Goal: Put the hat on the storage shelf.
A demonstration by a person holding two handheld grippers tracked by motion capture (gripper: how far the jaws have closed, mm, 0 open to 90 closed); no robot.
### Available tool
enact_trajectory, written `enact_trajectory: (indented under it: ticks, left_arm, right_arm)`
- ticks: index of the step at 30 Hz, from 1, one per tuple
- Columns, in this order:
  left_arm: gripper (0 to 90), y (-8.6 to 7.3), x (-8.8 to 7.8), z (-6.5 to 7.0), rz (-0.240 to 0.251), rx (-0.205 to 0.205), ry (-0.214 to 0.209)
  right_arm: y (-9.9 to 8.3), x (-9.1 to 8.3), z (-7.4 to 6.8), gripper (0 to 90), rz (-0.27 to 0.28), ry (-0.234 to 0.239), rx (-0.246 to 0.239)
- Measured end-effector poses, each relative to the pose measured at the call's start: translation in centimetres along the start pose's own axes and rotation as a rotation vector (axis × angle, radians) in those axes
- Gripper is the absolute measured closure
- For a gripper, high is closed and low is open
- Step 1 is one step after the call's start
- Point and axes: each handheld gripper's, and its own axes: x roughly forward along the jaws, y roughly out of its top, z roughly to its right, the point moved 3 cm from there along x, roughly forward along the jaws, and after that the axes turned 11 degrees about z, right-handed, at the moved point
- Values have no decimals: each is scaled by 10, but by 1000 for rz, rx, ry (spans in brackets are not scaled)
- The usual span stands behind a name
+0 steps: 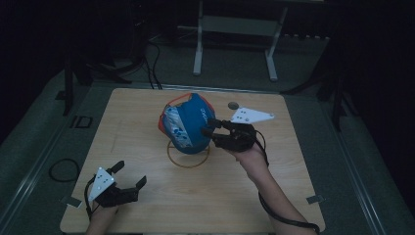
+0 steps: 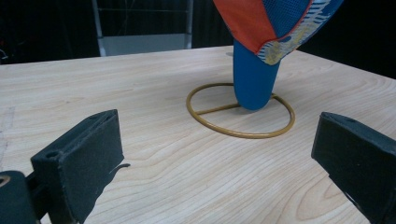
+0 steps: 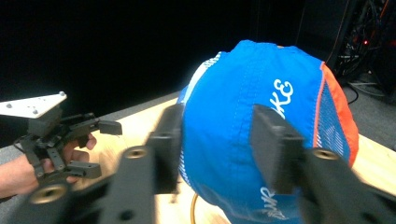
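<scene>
Overhead: right gripper [image 1: 211, 128] pinches the soft blue cap [image 1: 188, 125], held above a thin brass ring [image 1: 188, 155] on the pale wood worktop [image 1: 147, 112]. Left gripper [image 1: 131, 177] sits apart, gaping, empty.

Left gripper view: stiff brim dips inside the ring.

Right gripper view: jaws bite only slack fabric; it could slip out, judging by that.

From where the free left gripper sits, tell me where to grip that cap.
Probably take the cap by its stiff blue brim, which hangs down into the gold ring. Come in level from the left gripper side; the right gripper already holds the crown.
</scene>
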Motion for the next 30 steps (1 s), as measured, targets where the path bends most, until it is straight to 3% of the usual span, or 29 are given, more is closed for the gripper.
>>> enact_trajectory:
  ticks: [3,7,9,12,16,23,30]
  left_arm:
    - [24,0,0,0,3,-4,-3]
    - [24,0,0,0,2,-4,-1]
    - [24,0,0,0,2,-2,-2]
    - [23,-1,0,1,1,2,-4]
    - [23,-2,0,0,-2,2,-5]
    - [23,-3,0,1,-8,4,-12]
    - [23,-4,1,1,-10,10,-15]
  right_arm:
    - [-3,-8,-1,395,7,8,-2]
    - [-11,-14,-1,255,13,36,40]
    - [-17,-16,-1,169,-3,45,32]
    - [-28,-17,1,142,-8,45,52]
    - [-45,-15,0,139,-46,85,64]
    - [-70,-13,-7,139,-53,134,37]
    - [-104,-13,-13,139,-108,165,-9]
